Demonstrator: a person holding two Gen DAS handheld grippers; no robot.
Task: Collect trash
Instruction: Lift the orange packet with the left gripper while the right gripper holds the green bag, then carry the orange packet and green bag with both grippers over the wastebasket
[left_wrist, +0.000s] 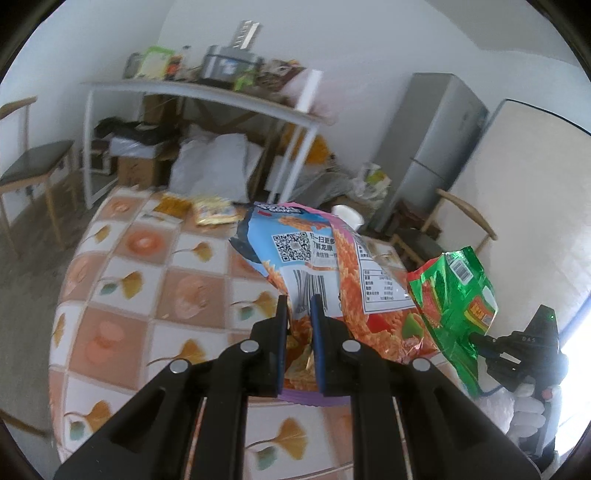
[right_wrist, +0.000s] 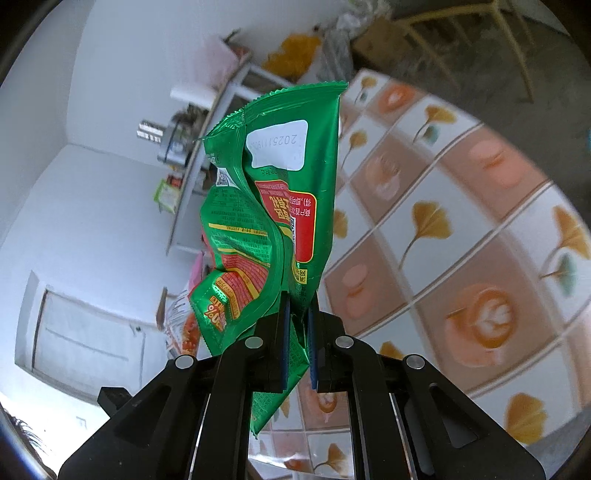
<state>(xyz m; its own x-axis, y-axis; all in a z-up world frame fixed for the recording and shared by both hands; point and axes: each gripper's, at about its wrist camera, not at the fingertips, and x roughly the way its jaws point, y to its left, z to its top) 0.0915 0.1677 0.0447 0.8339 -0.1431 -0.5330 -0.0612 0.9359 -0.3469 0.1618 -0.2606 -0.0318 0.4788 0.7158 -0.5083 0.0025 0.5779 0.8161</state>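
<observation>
My left gripper (left_wrist: 300, 302) is shut on an orange and blue snack bag (left_wrist: 317, 266) with a QR code, held above the table (left_wrist: 147, 266). My right gripper (right_wrist: 297, 299) is shut on a crumpled green snack wrapper (right_wrist: 280, 206), held up above the table (right_wrist: 461, 240). The green wrapper (left_wrist: 454, 306) and the right gripper (left_wrist: 476, 338) also show at the right of the left wrist view, beside the orange bag. Two yellow wrappers (left_wrist: 214, 212) lie at the table's far edge.
The table wears a tablecloth with ginkgo leaves and orange squares. Behind it stand a white desk (left_wrist: 207, 92) with clutter, a white sack (left_wrist: 210, 166), boxes, a grey fridge (left_wrist: 436, 140) and wooden chairs (left_wrist: 33, 162). A white cup (left_wrist: 347, 216) stands behind the orange bag.
</observation>
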